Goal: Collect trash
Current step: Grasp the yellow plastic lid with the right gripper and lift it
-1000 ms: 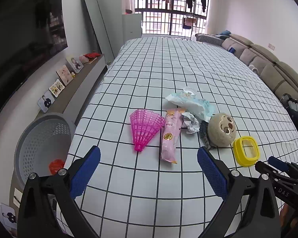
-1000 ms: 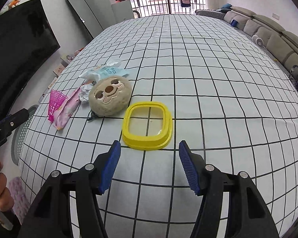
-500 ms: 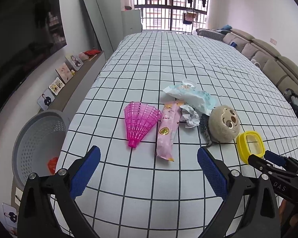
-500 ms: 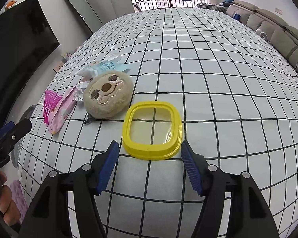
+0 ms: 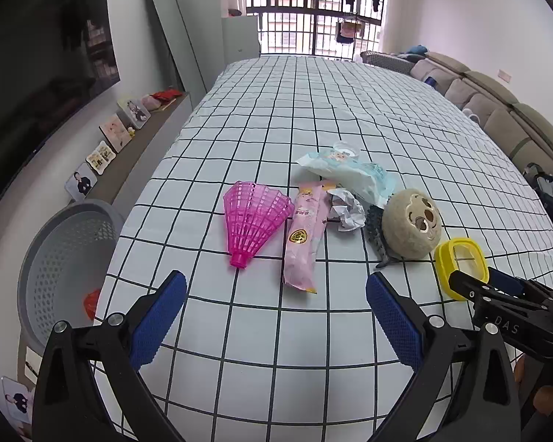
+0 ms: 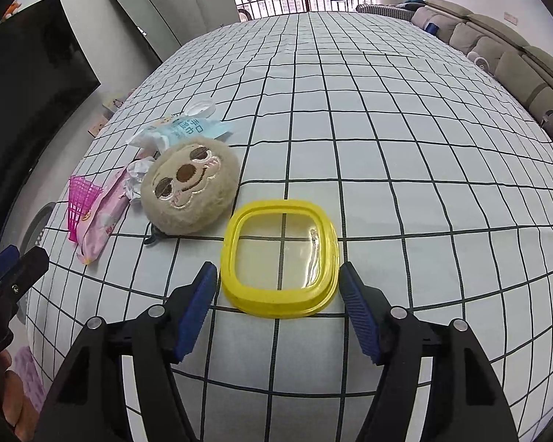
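Observation:
On the checked tablecloth lie a pink wrapper [image 5: 306, 237], a crumpled paper ball [image 5: 346, 209], a light blue wipes pack [image 5: 354, 175], a pink plastic shuttlecock skirt [image 5: 254, 217], a plush sloth head [image 5: 411, 224] and a yellow lid [image 6: 280, 256]. My left gripper [image 5: 274, 316] is open and empty, short of the wrapper. My right gripper [image 6: 278, 311] is open, its fingertips at either side of the yellow lid's near edge. The lid [image 5: 461, 265] and right gripper [image 5: 497, 287] also show in the left wrist view.
A grey mesh bin [image 5: 66, 258] with a red scrap inside stands on the floor left of the table. A low shelf with pictures [image 5: 110, 140] runs along the left wall. A sofa [image 5: 505, 110] lines the right side. The table edge is near me.
Both grippers moved forward toward the objects. The right gripper's open fingers now reach the yellow lid's near edge. Nothing was grasped.

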### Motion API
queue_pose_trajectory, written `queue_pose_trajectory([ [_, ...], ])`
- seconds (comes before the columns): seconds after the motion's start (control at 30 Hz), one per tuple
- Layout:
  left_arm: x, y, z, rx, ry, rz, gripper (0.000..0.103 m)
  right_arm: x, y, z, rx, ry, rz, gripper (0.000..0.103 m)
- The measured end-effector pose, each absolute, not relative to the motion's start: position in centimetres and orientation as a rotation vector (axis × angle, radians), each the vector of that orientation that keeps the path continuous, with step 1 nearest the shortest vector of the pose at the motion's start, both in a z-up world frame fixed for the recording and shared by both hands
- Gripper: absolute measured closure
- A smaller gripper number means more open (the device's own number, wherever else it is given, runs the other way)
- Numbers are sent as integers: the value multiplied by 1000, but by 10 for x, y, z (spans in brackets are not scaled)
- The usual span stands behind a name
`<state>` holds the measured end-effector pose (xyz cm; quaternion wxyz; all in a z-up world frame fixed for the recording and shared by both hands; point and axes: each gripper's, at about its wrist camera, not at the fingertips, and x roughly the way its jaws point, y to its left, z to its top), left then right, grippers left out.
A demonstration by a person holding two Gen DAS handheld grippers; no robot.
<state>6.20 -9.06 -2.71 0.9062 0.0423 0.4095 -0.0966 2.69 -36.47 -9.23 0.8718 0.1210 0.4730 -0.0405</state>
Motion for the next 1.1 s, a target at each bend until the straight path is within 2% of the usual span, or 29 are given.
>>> queue_pose_trajectory([
  [0.37,61,-91,-29,83,848,-208,7,34,-359,-97,205,982,-110,37],
  [0.5,61,-91,-29,83,847,-209,7,37,-357,-98,196,981,-111,34],
  [1.1,59,-107,-33,106,863,-249,7,23,-372,-85,205,911,-137,36],
])
